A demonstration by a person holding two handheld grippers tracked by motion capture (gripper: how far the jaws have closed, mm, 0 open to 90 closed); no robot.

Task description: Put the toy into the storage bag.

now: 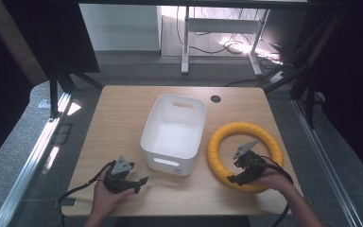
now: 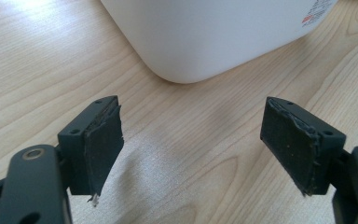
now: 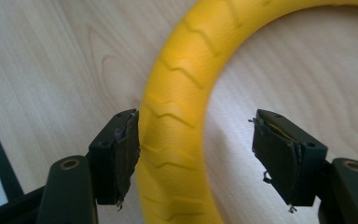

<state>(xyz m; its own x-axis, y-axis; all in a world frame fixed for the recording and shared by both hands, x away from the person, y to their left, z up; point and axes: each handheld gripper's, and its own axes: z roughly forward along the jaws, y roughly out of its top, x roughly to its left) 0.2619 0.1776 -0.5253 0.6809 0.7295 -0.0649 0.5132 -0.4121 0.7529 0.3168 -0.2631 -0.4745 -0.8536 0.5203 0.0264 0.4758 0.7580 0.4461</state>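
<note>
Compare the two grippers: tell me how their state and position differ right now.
The right gripper straddles the yellow ring, one jaw outside the band and one inside; the left gripper has only bare table between its jaws. The right gripper is over the ring's near side, right of the white bin; the left gripper sits near the bin's front left corner. Both are open, gripping nothing.

One yellow ring point(image 1: 244, 156), one white bin point(image 1: 175, 132), two grippers: left gripper point(image 1: 139, 182), right gripper point(image 1: 231, 179).
</note>
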